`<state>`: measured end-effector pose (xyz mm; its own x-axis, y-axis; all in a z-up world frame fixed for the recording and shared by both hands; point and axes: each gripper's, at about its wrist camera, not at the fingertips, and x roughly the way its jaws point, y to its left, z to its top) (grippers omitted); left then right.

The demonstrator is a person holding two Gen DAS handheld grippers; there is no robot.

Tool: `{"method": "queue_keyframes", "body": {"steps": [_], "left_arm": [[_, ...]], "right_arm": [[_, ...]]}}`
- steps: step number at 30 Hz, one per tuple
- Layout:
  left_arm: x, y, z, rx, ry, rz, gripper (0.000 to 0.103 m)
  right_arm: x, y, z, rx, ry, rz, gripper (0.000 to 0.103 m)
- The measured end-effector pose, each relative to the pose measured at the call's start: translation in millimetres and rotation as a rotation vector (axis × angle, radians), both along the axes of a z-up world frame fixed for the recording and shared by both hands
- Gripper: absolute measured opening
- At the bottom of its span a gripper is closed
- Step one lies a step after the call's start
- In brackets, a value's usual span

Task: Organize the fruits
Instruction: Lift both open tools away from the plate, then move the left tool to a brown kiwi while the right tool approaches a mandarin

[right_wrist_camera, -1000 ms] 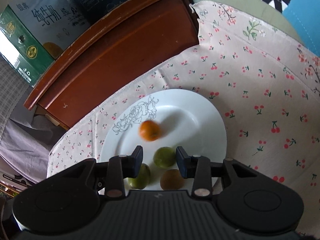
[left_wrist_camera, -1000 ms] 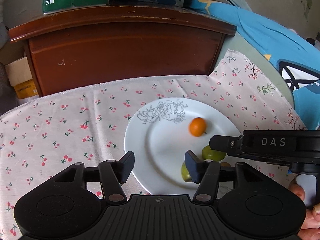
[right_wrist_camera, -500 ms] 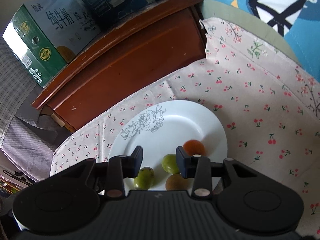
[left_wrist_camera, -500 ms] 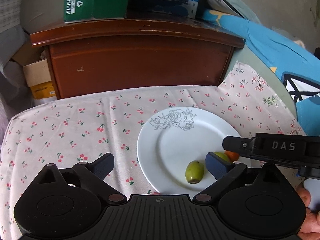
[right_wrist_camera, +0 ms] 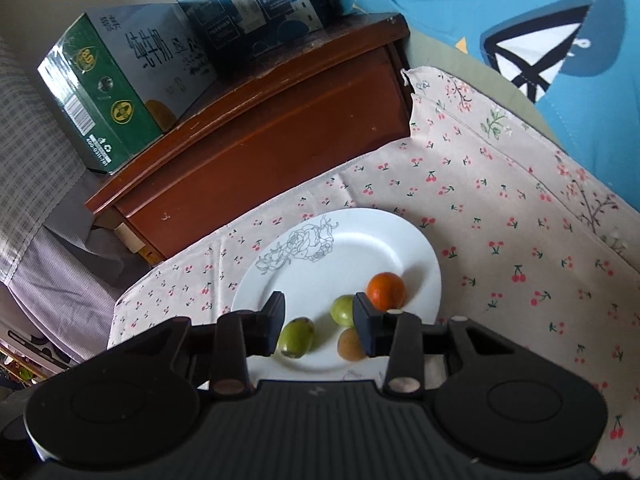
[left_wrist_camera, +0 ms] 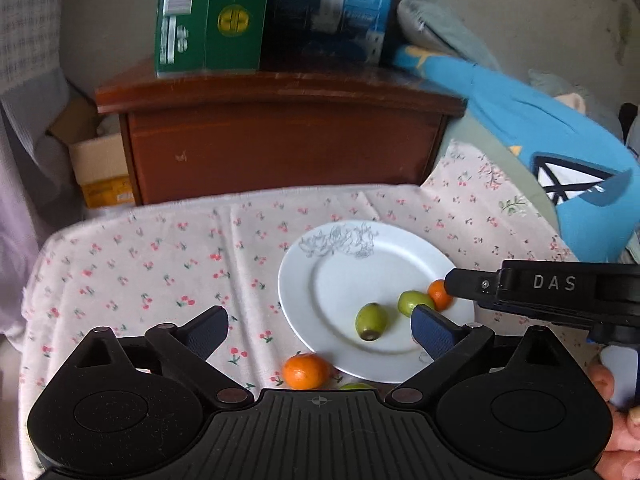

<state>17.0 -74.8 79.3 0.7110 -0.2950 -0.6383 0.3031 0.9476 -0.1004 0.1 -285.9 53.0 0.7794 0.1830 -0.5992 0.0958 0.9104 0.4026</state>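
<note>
A white plate [right_wrist_camera: 416,248] with a grey rose drawing on its far rim sits on a cherry-print cloth [right_wrist_camera: 500,216], and serves as the hub of the scene. Four fruits lie on the plate's near half: an orange tangerine [right_wrist_camera: 386,290] toward its right edge, a round green fruit [right_wrist_camera: 342,310] just left of it, an oval green fruit [right_wrist_camera: 296,337] further left, and a brown fruit [right_wrist_camera: 350,344] nearest the camera. Off the plate, just beside its near-left rim, a second tangerine [left_wrist_camera: 306,370] rests on the cloth, with a sliver of another green fruit [left_wrist_camera: 356,386] next to it, mostly hidden.

The left gripper [left_wrist_camera: 319,330] hovers over the plate's near edge, its fingers [left_wrist_camera: 208,330] spread wide with nothing between them; its jaws have just been opening. The right gripper [right_wrist_camera: 318,322] hangs above the plate's near side, its fingers [right_wrist_camera: 366,326] standing apart at a narrow gap and pressing on nothing; the green fruits show through that gap, lying on the plate below. A hand [left_wrist_camera: 616,420] grips the right gripper's handle to the plate's right.

Beyond the plate stands a dark wooden cabinet [left_wrist_camera: 280,136] bearing a green carton [right_wrist_camera: 104,92] and a blue carton [right_wrist_camera: 248,0].
</note>
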Motion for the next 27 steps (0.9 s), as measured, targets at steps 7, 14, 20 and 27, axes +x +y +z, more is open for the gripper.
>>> {"method": "queue_keyframes", "body": {"steps": [7, 14, 20, 27], "left_arm": [[-23, 9, 2, -0.006, 0.047, -0.018, 0.099], [-47, 24, -3, 0.006, 0.098, -0.011, 0.099], [-59, 38, -10, 0.024, 0.138, 0.025, 0.099], [-73, 54, -30, 0.024, 0.225, 0.068, 0.099]], "right_arm": [[-31, 5, 5, -0.020, -0.025, -0.005, 0.040], [-63, 5, 4, -0.002, -0.017, -0.007, 0.044], [-84, 5, -2, 0.008, 0.005, -0.009, 0.044], [-101, 6, -11, 0.018, 0.035, -0.008, 0.046]]}}
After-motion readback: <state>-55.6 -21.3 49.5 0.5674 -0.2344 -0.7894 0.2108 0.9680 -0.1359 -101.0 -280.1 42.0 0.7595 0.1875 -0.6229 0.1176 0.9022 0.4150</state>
